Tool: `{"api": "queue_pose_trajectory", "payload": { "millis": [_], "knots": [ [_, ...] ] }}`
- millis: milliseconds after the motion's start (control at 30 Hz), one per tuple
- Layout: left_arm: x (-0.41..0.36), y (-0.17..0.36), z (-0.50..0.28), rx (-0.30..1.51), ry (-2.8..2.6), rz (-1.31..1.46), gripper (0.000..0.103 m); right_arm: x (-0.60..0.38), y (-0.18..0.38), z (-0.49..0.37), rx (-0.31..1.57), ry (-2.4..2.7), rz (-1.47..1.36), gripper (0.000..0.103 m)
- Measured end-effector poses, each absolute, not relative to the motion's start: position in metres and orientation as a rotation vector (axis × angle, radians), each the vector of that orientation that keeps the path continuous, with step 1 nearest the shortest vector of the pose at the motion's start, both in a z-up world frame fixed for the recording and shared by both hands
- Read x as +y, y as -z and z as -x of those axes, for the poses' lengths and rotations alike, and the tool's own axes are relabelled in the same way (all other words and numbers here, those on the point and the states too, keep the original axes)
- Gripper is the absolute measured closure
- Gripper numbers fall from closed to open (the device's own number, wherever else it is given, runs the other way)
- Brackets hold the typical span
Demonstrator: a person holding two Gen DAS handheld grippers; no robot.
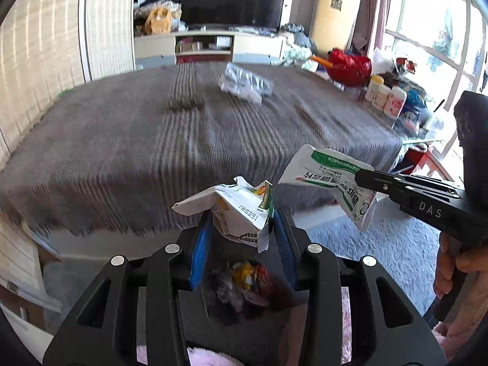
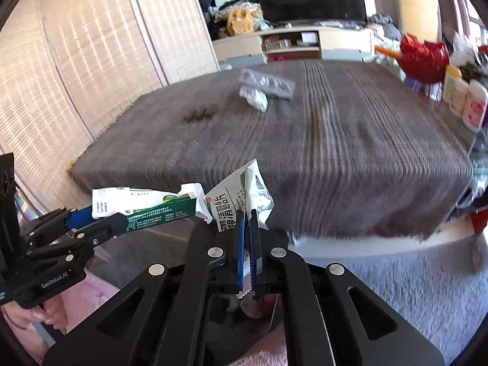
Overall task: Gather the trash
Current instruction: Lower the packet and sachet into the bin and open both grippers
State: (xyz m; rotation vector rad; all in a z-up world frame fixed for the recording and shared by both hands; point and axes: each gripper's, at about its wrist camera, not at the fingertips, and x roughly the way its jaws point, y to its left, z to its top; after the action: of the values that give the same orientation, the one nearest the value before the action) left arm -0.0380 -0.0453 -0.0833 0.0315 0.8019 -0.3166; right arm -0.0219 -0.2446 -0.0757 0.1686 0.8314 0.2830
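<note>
My left gripper point(image 1: 241, 218) is shut on a crushed white-and-green carton point(image 1: 241, 204), pinched between its blue pads. Just to its right, my right gripper point(image 1: 361, 178) is shut on a flat white-and-green sachet point(image 1: 326, 174). In the right wrist view the sachet point(image 2: 241, 198) sticks up from the closed right gripper point(image 2: 247, 213), and the left gripper point(image 2: 103, 218) holds the carton point(image 2: 146, 206) at the left. Both hang over a dark bin point(image 1: 213, 320) with colourful scraps point(image 1: 250, 283) in it. A silvery blister pack point(image 1: 247, 84) lies far back on the grey striped cover point(image 1: 122, 140).
Red bag point(image 1: 350, 65) and white bottles point(image 1: 385, 94) crowd the cover's right edge. TV stand point(image 1: 210, 45) stands behind, slatted screens point(image 2: 76, 76) at the left. Grey carpet point(image 1: 381, 244) lies below. A person's hand point(image 1: 451, 274) grips the right tool's handle.
</note>
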Motion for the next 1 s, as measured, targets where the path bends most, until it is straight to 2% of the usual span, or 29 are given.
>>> {"api": "queue_pose_trajectory", "payload": {
  "millis": [667,933,1000],
  "knots": [
    [-0.053,0.199,0.022,1.096,0.316,-0.017,0.063,-0.229,0.163,0.009,1.063,-0.264,-0.194,0.098],
    [-0.049,0.215,0.012,1.154,0.325,0.003,0.062,-0.221,0.183,-0.004,1.133,-0.281,-0.202,0.098],
    [-0.049,0.218,0.009,1.166,0.326,0.005,0.057,-0.218,0.186,-0.008,1.146,-0.291,-0.209,0.095]
  ]
}}
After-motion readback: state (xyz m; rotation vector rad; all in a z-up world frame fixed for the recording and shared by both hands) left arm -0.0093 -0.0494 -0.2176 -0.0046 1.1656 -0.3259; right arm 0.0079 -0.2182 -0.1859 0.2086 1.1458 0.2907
